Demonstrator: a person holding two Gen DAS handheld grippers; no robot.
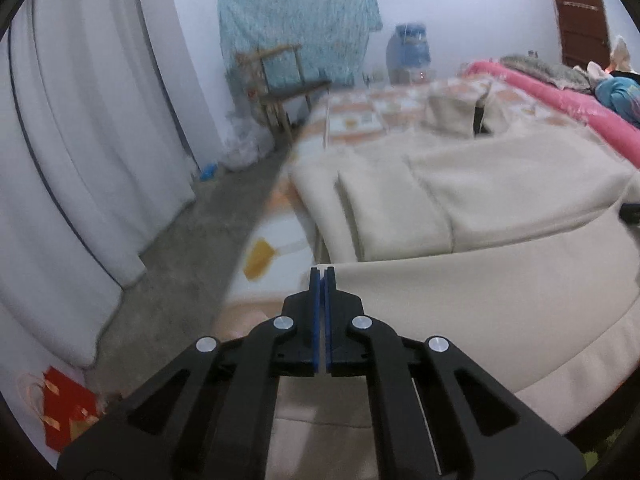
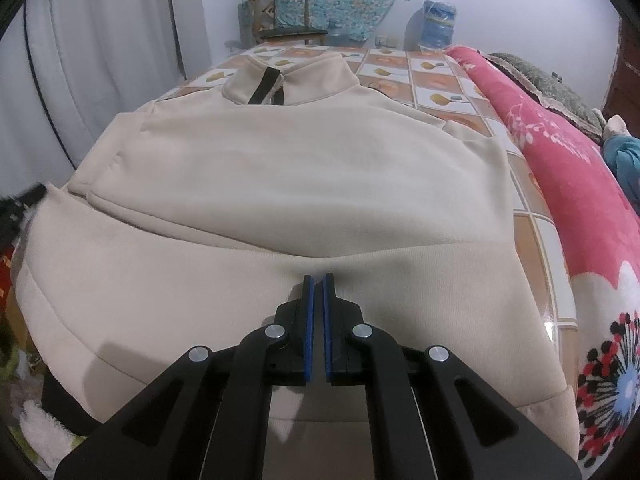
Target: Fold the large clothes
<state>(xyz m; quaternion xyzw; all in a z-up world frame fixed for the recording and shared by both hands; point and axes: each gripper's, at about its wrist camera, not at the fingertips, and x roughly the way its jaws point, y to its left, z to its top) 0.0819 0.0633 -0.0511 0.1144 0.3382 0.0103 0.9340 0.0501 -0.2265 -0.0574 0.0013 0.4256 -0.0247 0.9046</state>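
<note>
A large cream sweatshirt (image 2: 280,168) with a zip collar (image 2: 276,84) lies flat on the bed, sleeves folded in across its body. In the left wrist view the sweatshirt (image 1: 480,184) fills the right half. My left gripper (image 1: 322,270) is shut at the garment's left side edge, pinching the cream fabric of a raised fold. My right gripper (image 2: 318,278) is shut on a raised fold of the lower body, with creases running out from the tips. The left gripper's black tip shows at the far left of the right wrist view (image 2: 28,196).
The bed has a tiled orange-and-white cover (image 2: 432,80) and a pink floral blanket (image 2: 580,184) along its right side. A wooden chair (image 2: 288,20) and a blue water jug (image 2: 438,24) stand at the far wall. White curtains (image 1: 80,140) hang left, above grey floor (image 1: 180,248).
</note>
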